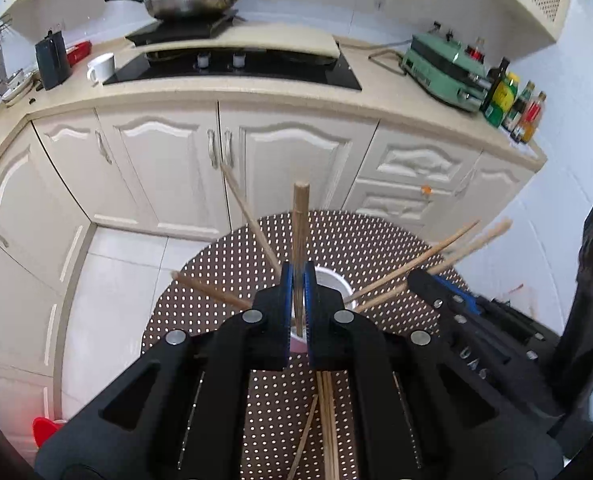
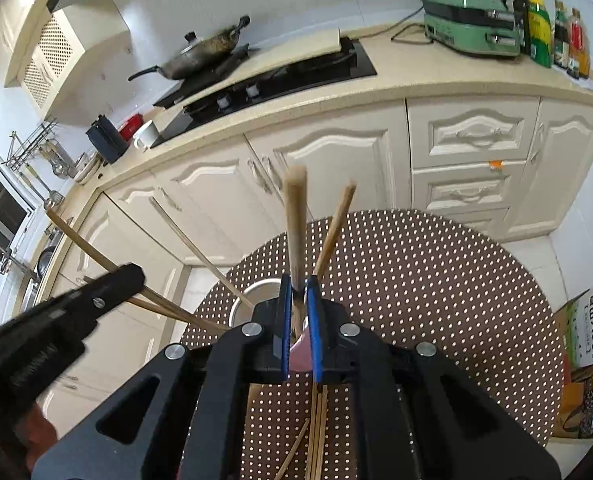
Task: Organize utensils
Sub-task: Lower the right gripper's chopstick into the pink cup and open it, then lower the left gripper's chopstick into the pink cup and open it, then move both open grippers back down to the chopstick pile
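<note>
A white cup stands on a round table with a brown dotted cloth, several wooden chopsticks fanning out of it. My left gripper is shut on one upright chopstick just above the cup. In the right wrist view my right gripper is shut on another upright chopstick over the cup's rim. Each gripper shows in the other's view, the right gripper at the right and the left gripper at the left. More loose chopsticks lie on the cloth beneath my fingers.
Cream kitchen cabinets and a counter with a black hob, a wok, a white mug, a green appliance and bottles stand behind the table. Cardboard boxes sit on the floor at the right.
</note>
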{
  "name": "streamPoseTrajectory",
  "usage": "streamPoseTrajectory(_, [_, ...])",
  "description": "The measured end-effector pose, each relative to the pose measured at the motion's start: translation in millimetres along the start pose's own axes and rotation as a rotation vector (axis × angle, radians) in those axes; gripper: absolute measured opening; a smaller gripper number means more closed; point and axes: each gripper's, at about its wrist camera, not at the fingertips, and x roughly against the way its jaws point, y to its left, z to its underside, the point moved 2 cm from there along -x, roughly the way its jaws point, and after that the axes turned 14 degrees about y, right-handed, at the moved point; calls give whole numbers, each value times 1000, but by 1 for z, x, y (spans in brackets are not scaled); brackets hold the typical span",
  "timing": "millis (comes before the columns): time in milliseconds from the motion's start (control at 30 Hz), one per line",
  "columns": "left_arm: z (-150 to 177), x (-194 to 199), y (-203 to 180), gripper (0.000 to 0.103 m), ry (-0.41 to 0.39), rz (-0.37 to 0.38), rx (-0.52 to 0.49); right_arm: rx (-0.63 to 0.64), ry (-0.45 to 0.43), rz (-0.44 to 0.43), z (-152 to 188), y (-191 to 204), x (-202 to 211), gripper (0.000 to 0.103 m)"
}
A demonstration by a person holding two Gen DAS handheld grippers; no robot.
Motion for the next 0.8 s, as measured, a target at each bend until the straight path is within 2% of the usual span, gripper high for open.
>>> streamPoseTrajectory(67, [3,-5,0,6,2,-10,-15,-9,16,-6,1,-2,-3,10])
streamPoseTrajectory(100, [5,-7,0,7,4,-19,-28,-12,20,-5,2,-3,-3,15])
streamPoseTrajectory(200, [7,-9,-1,7,21,-21,-51,-36,26,3,4,-9,-1,44])
streamPoseTrajectory(233, [8,-10,-1,7,31,-24,-52,-40,23,4,5,-10,0,49])
streamPoseTrajectory(300, [9,-9,0,7,39,-15,-55,-44,15,14,6,-13,5,52])
streamPoseTrajectory(367, [10,-9,-1,18,41,-16,-59,-45,14,29,6,-15,8,56])
streamPoseTrajectory(400, [12,-6,-1,41,33,-15,-61,-45,14,33,7,-17,10,58])
streamPoseTrajectory(433, [13,-3,-1,60,14,-14,-58,-46,13,36,8,-18,11,59])
streamPoseTrajectory(500, [15,5,-2,60,-25,-21,-60,-47,11,46,9,-20,15,62])
streamPoseTrajectory(800, [23,12,-2,60,-30,-48,-61,-51,-6,69,14,-27,30,69])
